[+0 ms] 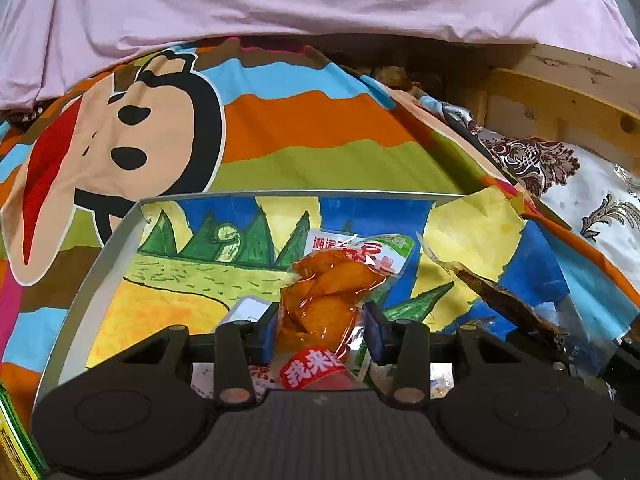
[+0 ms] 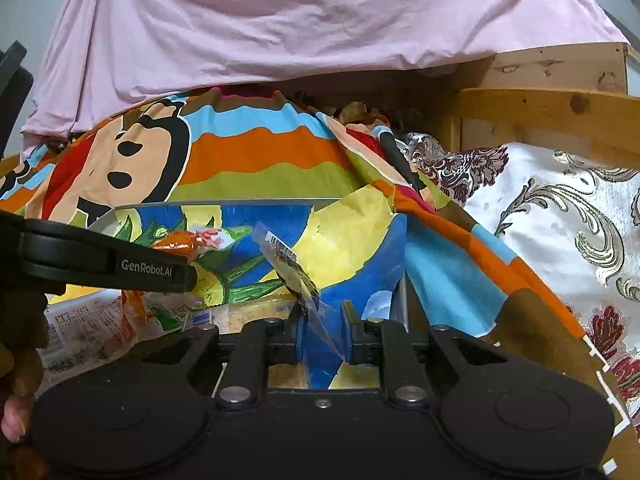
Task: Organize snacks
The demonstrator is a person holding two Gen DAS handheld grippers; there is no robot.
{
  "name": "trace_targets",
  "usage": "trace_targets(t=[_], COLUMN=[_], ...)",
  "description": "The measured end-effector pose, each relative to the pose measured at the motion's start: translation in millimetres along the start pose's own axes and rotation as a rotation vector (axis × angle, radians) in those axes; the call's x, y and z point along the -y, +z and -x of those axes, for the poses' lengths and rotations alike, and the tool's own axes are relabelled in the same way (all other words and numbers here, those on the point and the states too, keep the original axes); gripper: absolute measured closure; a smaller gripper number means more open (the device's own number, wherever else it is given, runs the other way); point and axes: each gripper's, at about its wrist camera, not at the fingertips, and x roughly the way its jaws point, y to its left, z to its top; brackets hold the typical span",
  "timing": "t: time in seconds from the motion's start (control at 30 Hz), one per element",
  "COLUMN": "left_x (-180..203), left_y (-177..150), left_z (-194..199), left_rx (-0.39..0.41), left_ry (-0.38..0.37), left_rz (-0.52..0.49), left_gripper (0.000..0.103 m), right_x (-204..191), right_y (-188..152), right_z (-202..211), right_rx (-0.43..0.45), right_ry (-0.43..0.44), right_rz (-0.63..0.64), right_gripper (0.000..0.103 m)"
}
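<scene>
overhead, a pink sheet (image 1: 320, 4) hangs above a striped cartoon blanket (image 1: 280, 120). on the blanket sits a grey tray (image 1: 92, 280) with a painted lining. over the tray, the left tool (image 1: 320, 330) is clamped on an orange snack pack (image 1: 324, 300). the right tool (image 2: 322, 334) pinches a clear dark-snack packet (image 2: 296, 276) by its edge.

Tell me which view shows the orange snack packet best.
The left wrist view: the orange snack packet fills the centre, between the left gripper fingers over the tray. The right wrist view shows only orange slivers behind that gripper's arm.
</scene>
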Motion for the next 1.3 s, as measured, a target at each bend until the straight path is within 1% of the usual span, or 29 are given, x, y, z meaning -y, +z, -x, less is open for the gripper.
trace_targets(t=[0.03, 0.07, 0.1, 0.13, 0.2, 0.23, 0.3, 0.37, 0.43, 0.5, 0.63, 0.7, 0.77, 0.87, 0.97, 1.07, 1.17, 1.3], left_x=[0, -1, -3, -4, -6, -7, -8, -10, -12, -15, -23, -27, -31, -36, -39, -44, -52, -66], left_y=[0, 0, -1, -1, -1, -1, 0, 3, 6, 10, 15, 17, 17, 14, 8, -4, -17, -36], left_z=[-1, -2, -2, -3, -1, 1, 6, 15, 26, 39, 68, 84, 102, 132, 164, 197, 226, 258], left_rx=[-0.007, -0.014, -0.02, -0.024, -0.026, -0.027, -0.019, 0.006, 0.032, 0.053, 0.104, 0.123, 0.143, 0.18, 0.215, 0.268, 0.29, 0.31], left_ry=[0.0, 0.005, 0.009, 0.009, 0.017, 0.017, 0.006, 0.007, 0.007, 0.006, 0.018, 0.022, 0.016, 0.016, 0.004, -0.007, -0.019, -0.021], left_rz=[0.004, 0.012, 0.024, 0.036, 0.052, 0.057, 0.063, 0.064, 0.072, 0.08, 0.089, 0.103, 0.123, 0.136, 0.129, 0.126, 0.138, 0.165], left_gripper=[0.055, 0.054, 0.054, 0.052, 0.046, 0.043, 0.039, 0.027, 0.021, 0.019, 0.014, 0.013, 0.008, 0.004, 0.0, 0.001, 0.0, 0.0], right_x=[0, 1, 2, 4, 6, 6, 6, 4, 4, 6, 7, 8, 8, 9, 10, 12, 8, -9], right_y=[0, 0, 0, 1, 2, 3, 6, 10, 14, 19, 31, 37, 42, 47, 48, 45, 42, 34], right_z=[0, 0, 1, 2, 6, 8, 14, 22, 30, 40, 68, 84, 101, 127, 150, 173, 200, 233], right_rx=[0.0, 0.001, 0.004, 0.008, 0.021, 0.031, 0.048, 0.067, 0.083, 0.101, 0.145, 0.166, 0.192, 0.227, 0.25, 0.256, 0.278, 0.305], right_ry=[0.006, 0.012, 0.02, 0.03, 0.056, 0.068, 0.089, 0.097, 0.094, 0.089, 0.077, 0.07, 0.063, 0.053, 0.045, 0.051, 0.059, 0.032], right_rz=[-0.003, -0.006, -0.012, -0.018, -0.03, -0.031, -0.025, -0.016, -0.022, -0.041, -0.066, -0.066, -0.071, -0.086, -0.119, -0.188, -0.235, -0.2], right_gripper=[0.083, 0.079, 0.071, 0.067, 0.051, 0.047, 0.035, 0.031, 0.029, 0.022, 0.015, 0.009, 0.005, 0.001, 0.001, 0.001, 0.001, 0.001])
